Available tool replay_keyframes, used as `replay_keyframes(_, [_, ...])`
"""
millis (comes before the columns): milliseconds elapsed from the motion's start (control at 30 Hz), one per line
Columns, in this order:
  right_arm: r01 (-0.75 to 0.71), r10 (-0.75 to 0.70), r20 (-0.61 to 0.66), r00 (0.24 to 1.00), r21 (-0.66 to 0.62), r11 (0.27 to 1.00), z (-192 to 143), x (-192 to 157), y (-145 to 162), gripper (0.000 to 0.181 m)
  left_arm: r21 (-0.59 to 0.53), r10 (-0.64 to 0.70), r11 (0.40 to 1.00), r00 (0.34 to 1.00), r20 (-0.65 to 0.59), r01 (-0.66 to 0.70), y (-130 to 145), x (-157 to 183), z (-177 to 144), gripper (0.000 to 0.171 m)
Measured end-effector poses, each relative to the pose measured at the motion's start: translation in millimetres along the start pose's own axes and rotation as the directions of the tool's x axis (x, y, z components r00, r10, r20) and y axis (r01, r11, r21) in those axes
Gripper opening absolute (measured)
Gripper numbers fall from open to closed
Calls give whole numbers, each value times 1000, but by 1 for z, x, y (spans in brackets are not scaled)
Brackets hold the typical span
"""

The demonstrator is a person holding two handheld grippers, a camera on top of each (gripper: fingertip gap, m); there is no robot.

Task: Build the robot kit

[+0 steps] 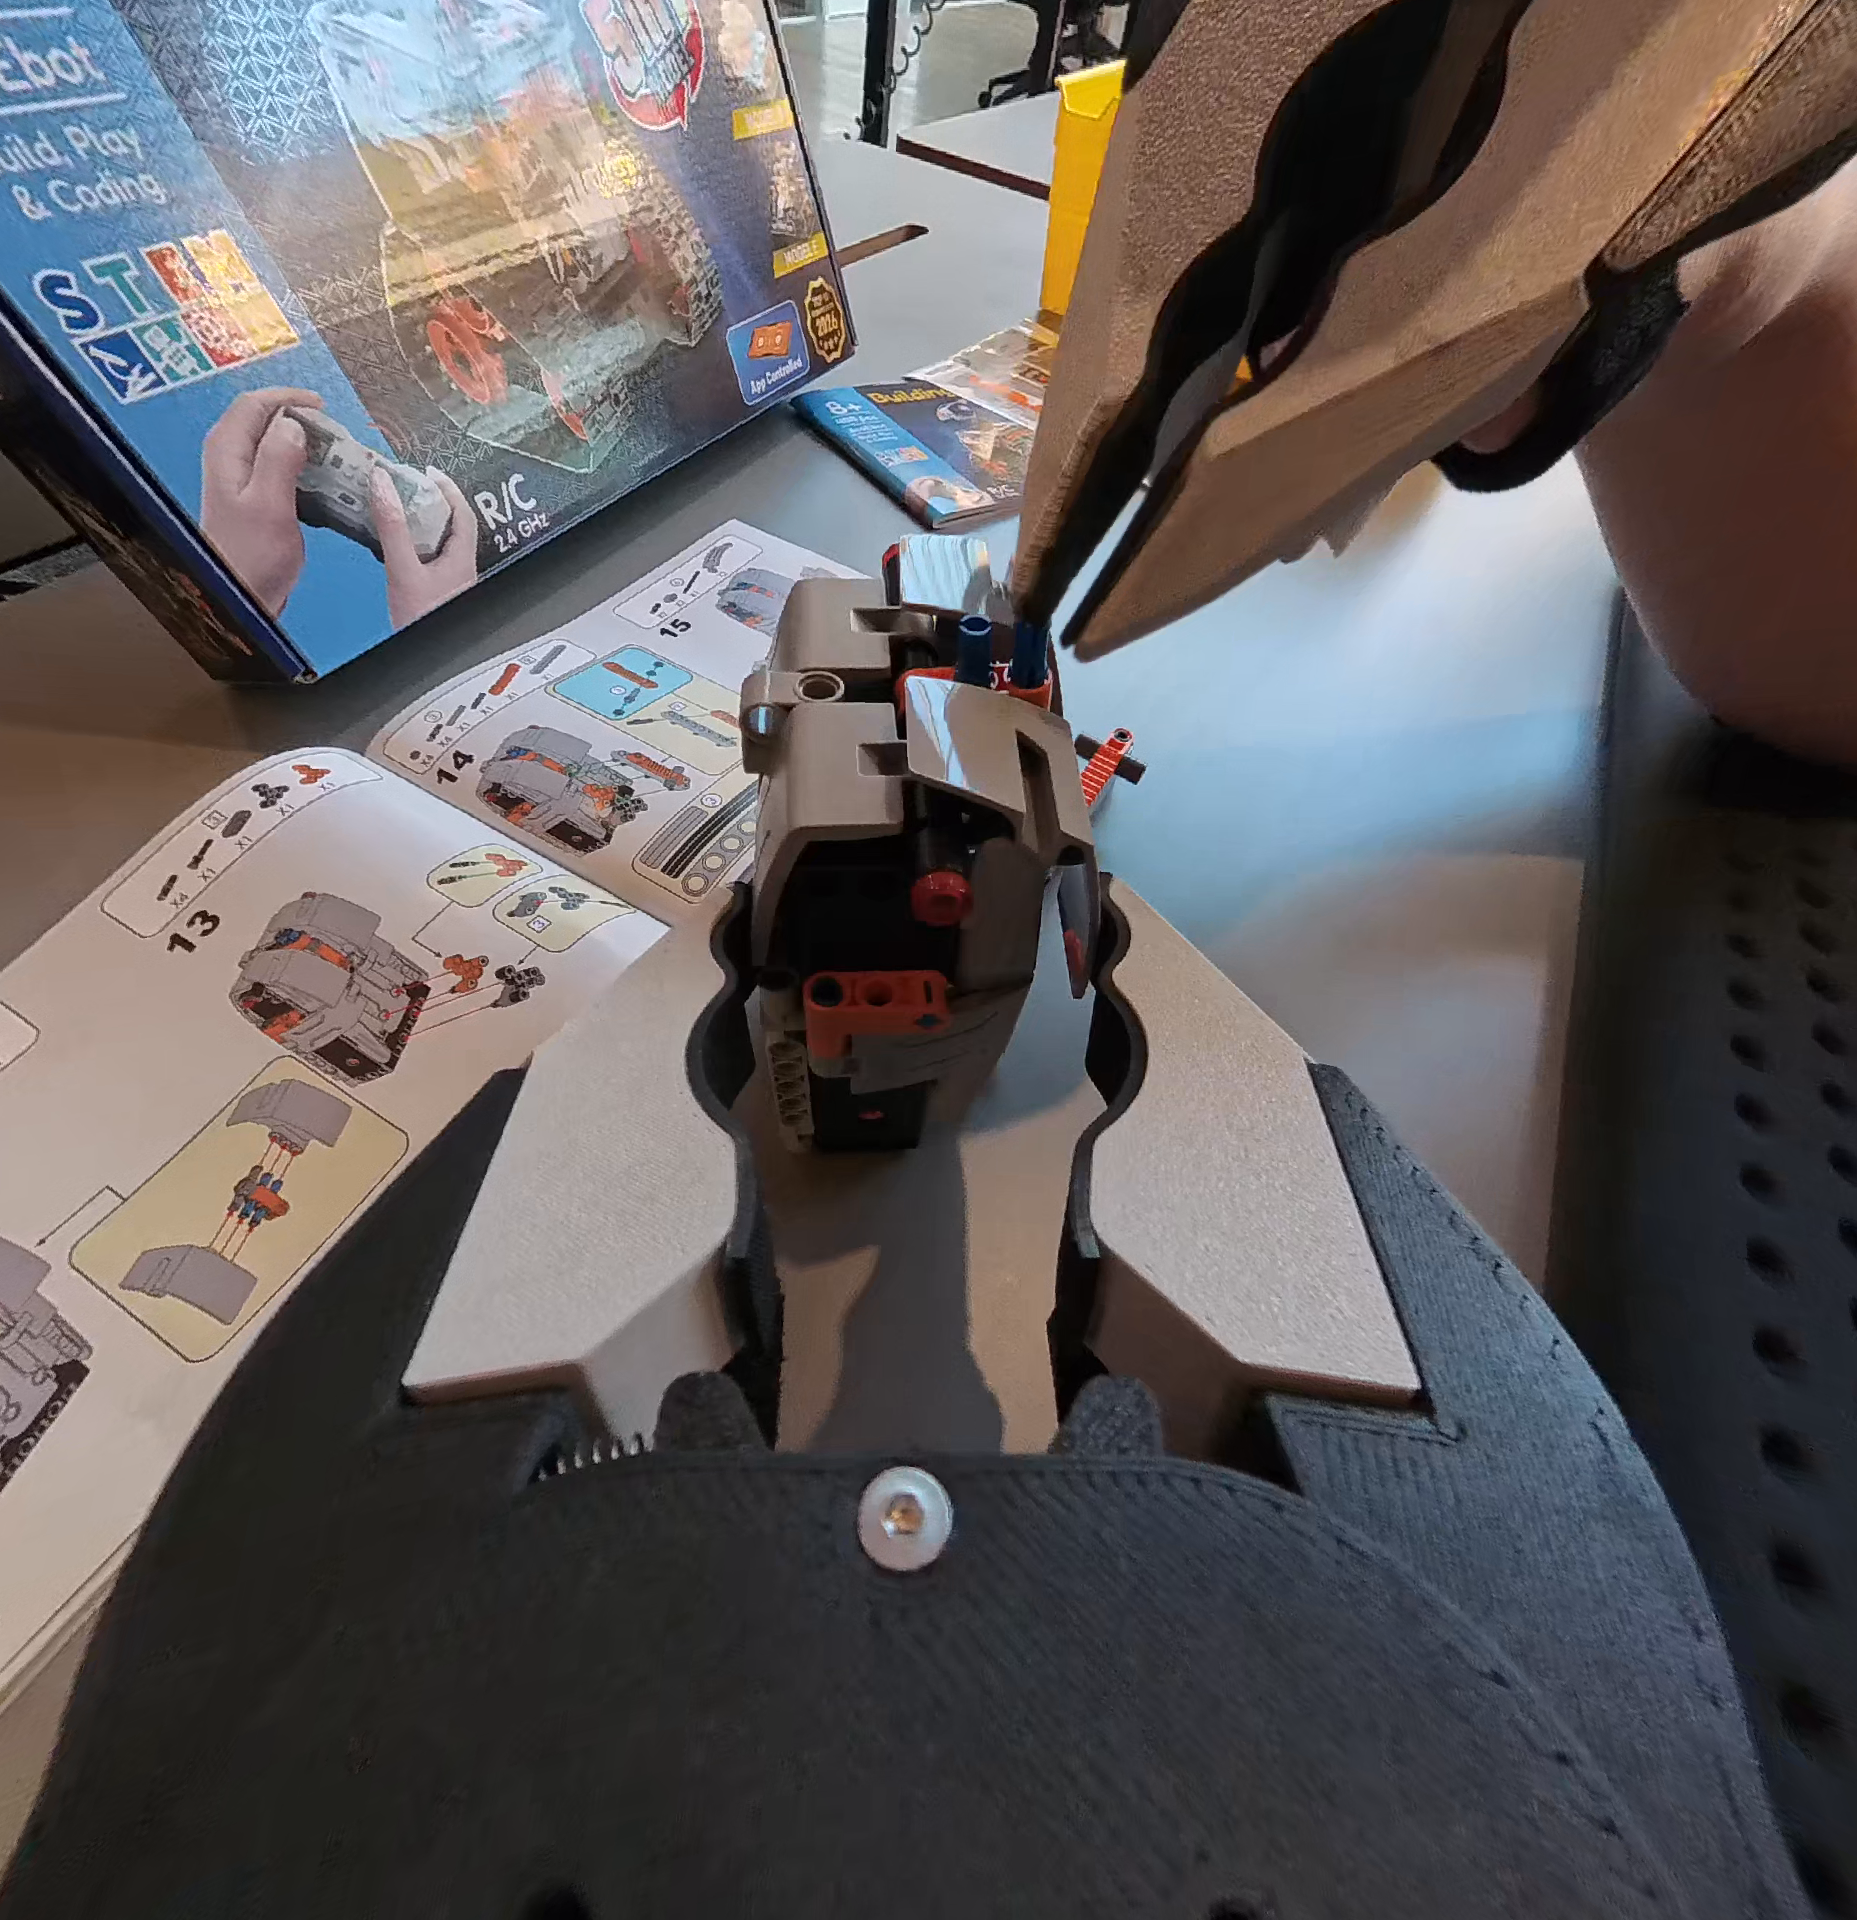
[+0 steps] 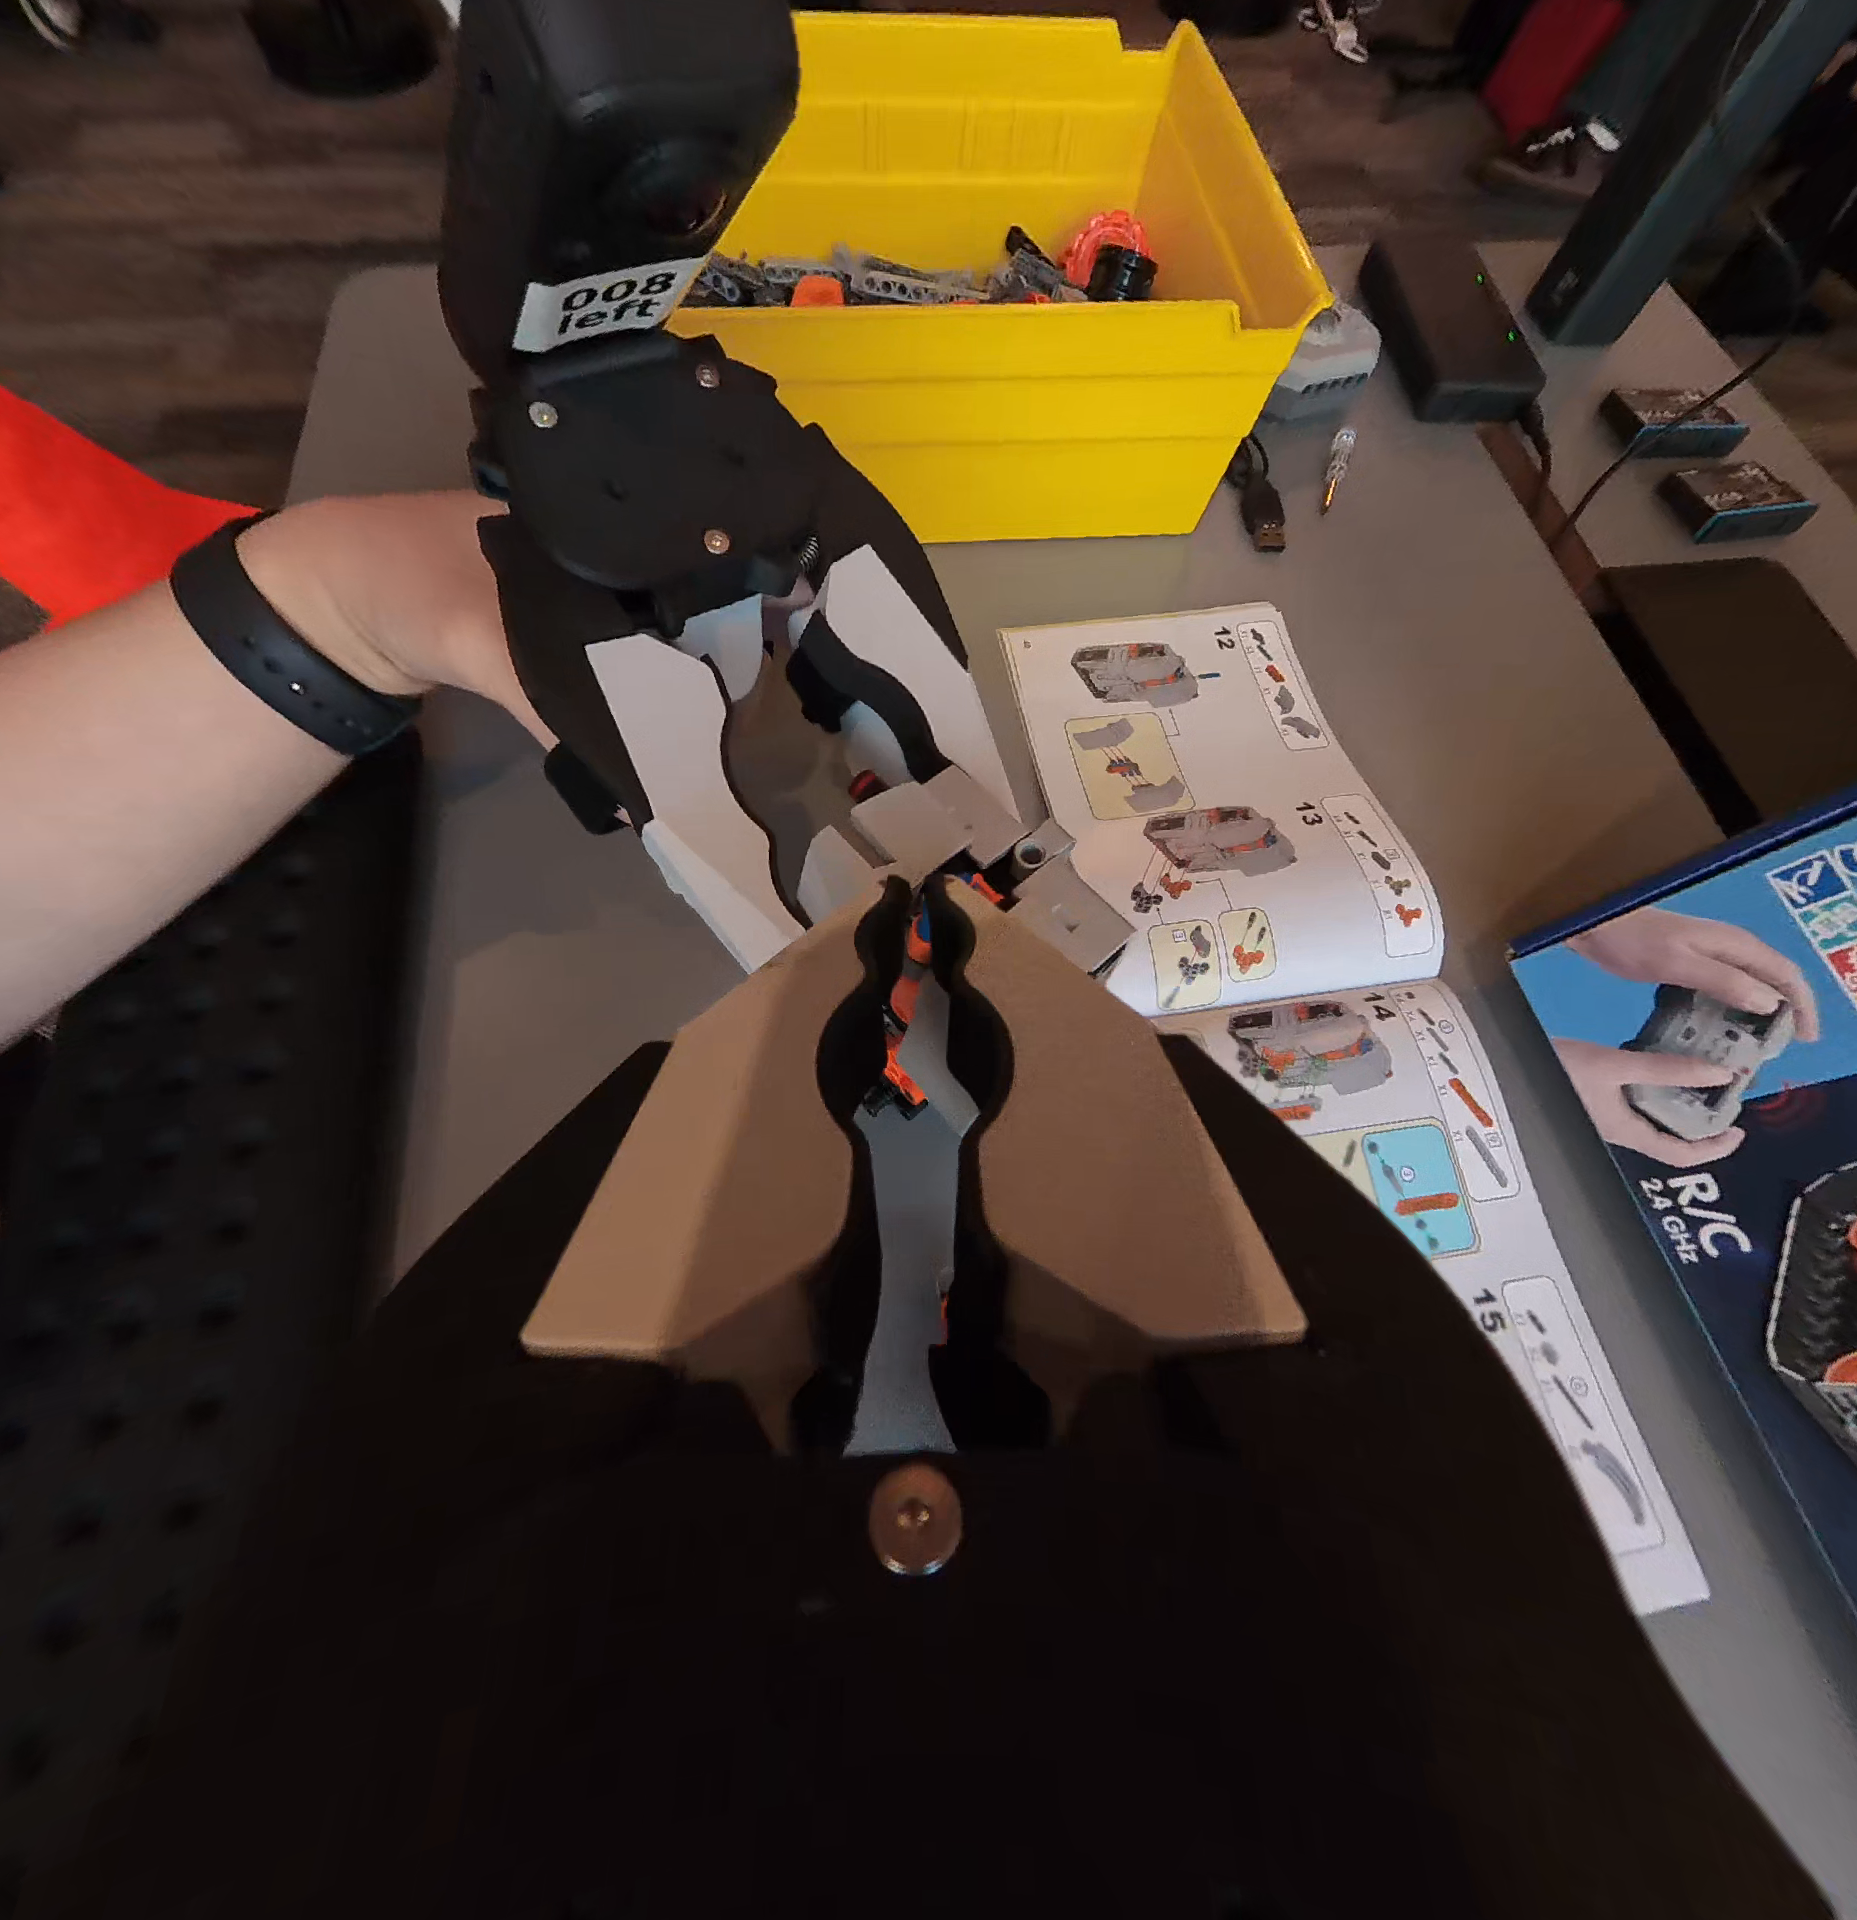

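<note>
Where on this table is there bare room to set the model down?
Bare grey tabletop lies right of the half-built model that the left gripper clamps, up to the black perforated mat. Another patch sits between the yellow bin and the open instruction booklet. It is crowded around the booklet, the blue box and the right gripper.

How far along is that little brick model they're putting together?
Done: a grey, black and orange brick model stands part-built. In hand: the left gripper clamps it, while the right gripper pinches a blue pin at its top. Left: many loose pieces lie in the yellow bin, and the instruction booklet lies open, so plenty probably remains.
</note>
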State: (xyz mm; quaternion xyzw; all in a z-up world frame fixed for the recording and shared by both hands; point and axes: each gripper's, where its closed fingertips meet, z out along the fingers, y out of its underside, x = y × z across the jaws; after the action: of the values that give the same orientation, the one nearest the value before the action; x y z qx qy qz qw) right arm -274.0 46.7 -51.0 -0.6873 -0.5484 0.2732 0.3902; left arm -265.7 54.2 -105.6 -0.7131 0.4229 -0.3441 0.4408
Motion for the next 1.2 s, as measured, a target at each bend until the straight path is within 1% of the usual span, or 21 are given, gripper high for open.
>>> replay_keyframes(67, [-11,10,-23,1000,-15,1000,-1,4,1,2,-2,3,1000,1000,1,-3,0,0,1,64])
replay_keyframes(267, [-39,39,-22,999,-24,999,0,3,2,3,-6,8,1000,1000,-2,-8,0,1,1,64])
replay_keyframes(367, [-38,36,-53,998,-34,999,-2,6,1,7,-7,8,1000,1000,-5,-8,-1,2,2,64])
replay_keyframes(533, [-64,63,-17,998,-77,995,0,0,8,7,-6,-3,1000,1000,-11,3,-1,2,2,64])
replay_keyframes(700, [-42,39,-31,999,-101,994,1,1,11,5,-3,-8,1000,1000,-14,8,-1,2,2,64])
replay_keyframes(733, [-51,47,-35,998,-96,994,1,2,11,5,-4,-5,1000,1000,-11,5,-2,2,2,64])
replay_keyframes(867, [-156,154,-31,988,-82,984,3,2,9,6,-4,-10,1000,1000,-5,10,-1,1,2,63])
replay_keyframes(967, [-197,192,-58,980,-85,977,3,4,9,3,-2,-9,1000,1000,0,9,-2,0,2,63])
replay_keyframes(1033, [-189,183,-70,981,-91,978,2,4,10,3,-11,-7,1000,1000,3,7,-1,0,3,63])
replay_keyframes(1100, [-151,143,-79,987,-109,983,2,3,11,4,-16,9,1000,1000,9,-9,-1,0,3,63])
replay_keyframes(1200, [-97,82,-113,990,-133,986,2,3,12,4,-3,0,1000,1000,6,0,-2,0,3,63])
